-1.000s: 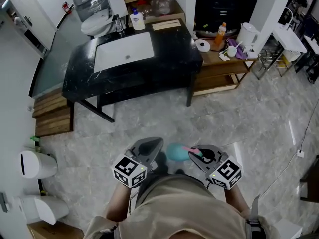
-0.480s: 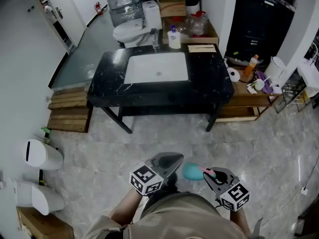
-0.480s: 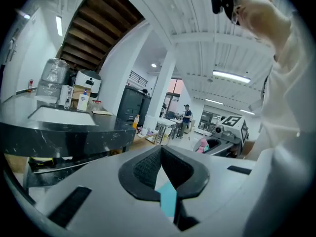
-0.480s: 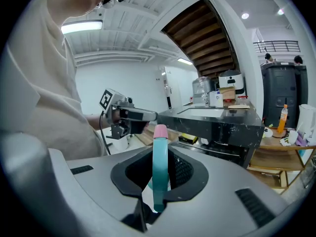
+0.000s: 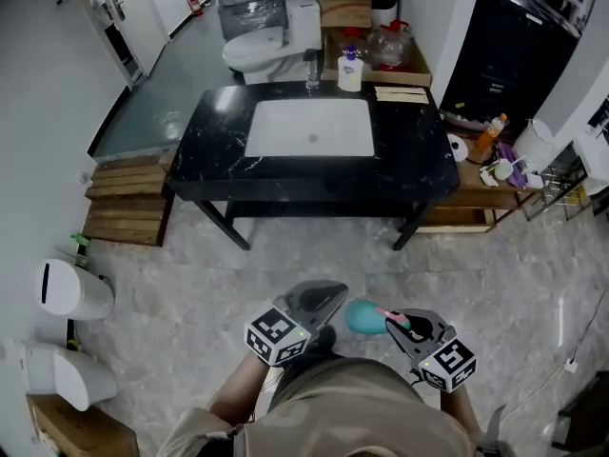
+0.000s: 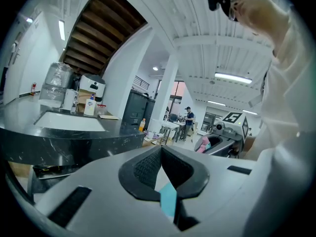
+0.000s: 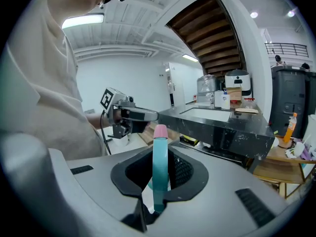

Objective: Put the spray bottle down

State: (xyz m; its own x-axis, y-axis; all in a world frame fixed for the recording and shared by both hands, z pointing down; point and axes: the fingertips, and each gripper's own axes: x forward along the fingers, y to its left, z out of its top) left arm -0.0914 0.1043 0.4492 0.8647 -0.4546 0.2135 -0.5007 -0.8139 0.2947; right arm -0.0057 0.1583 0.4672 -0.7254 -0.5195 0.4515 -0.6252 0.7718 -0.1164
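Teal bottle (image 5: 363,318) clamped by its slim neck in right gripper (image 5: 392,324), above the floor (image 5: 181,293), well apart from the counter (image 5: 214,160). Left gripper (image 5: 324,298) just beside, jaws together, apparently empty. Best to bring the base down flat on bare counter by the sink (image 5: 309,129), then ease off. Smooth rounded plastic, pink tip; glossy black marbled stone; white basin.

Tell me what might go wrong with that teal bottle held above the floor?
1. The right tool pinches only a thin pink-tipped part of the spray bottle; its round body sticks out ahead, so it might slip and hit the hard floor.
2. The black counter has a wide sink, so the bottle could tip in if set near its rim.
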